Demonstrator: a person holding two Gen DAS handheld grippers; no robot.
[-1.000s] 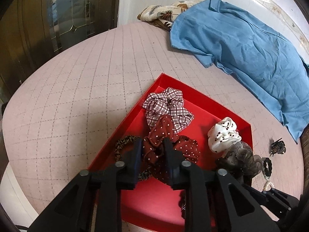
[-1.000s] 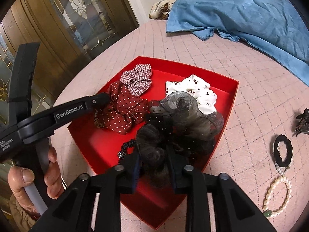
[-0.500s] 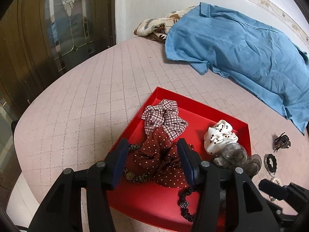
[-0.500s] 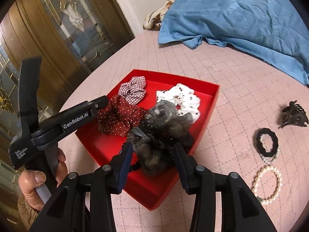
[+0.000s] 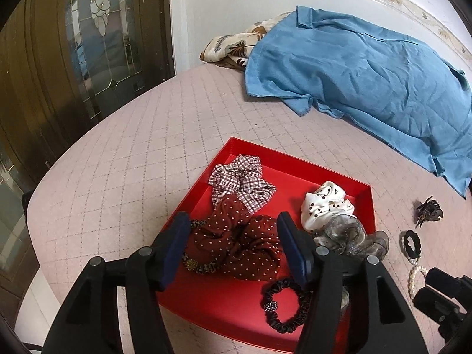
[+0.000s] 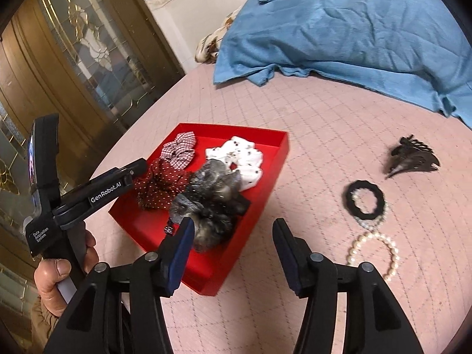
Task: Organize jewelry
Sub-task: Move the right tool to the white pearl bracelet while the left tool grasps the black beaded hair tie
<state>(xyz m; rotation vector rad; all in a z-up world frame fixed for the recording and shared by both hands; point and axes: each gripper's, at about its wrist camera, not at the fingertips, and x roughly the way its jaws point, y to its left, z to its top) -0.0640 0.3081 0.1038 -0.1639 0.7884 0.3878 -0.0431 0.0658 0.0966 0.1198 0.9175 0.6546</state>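
Note:
A red tray (image 5: 298, 174) (image 6: 265, 190) sits on the pink quilted table. In it lie a plaid scrunchie (image 5: 240, 178), a dark red dotted scrunchie (image 5: 240, 243) (image 6: 160, 183), a white dotted scrunchie (image 5: 324, 205) (image 6: 239, 157), a grey sheer scrunchie (image 5: 349, 234) (image 6: 208, 200) and a small black scrunchie (image 5: 284, 305). My left gripper (image 5: 231, 250) is open and empty above the red dotted scrunchie. My right gripper (image 6: 233, 249) is open and empty above the tray's near right edge. A black hair tie (image 6: 365, 197), a pearl bracelet (image 6: 374, 250) and a dark claw clip (image 6: 411, 157) lie on the table right of the tray.
A blue shirt (image 5: 362, 76) (image 6: 348, 32) and a patterned cloth (image 5: 233, 45) lie at the back of the table. A wooden door with glass panels (image 5: 88, 44) stands to the left. The table edge curves round on the left.
Both grippers opened and drew back from the tray. The left let go of the red dotted scrunchie, the right let go of the grey sheer scrunchie; both now lie in the tray.

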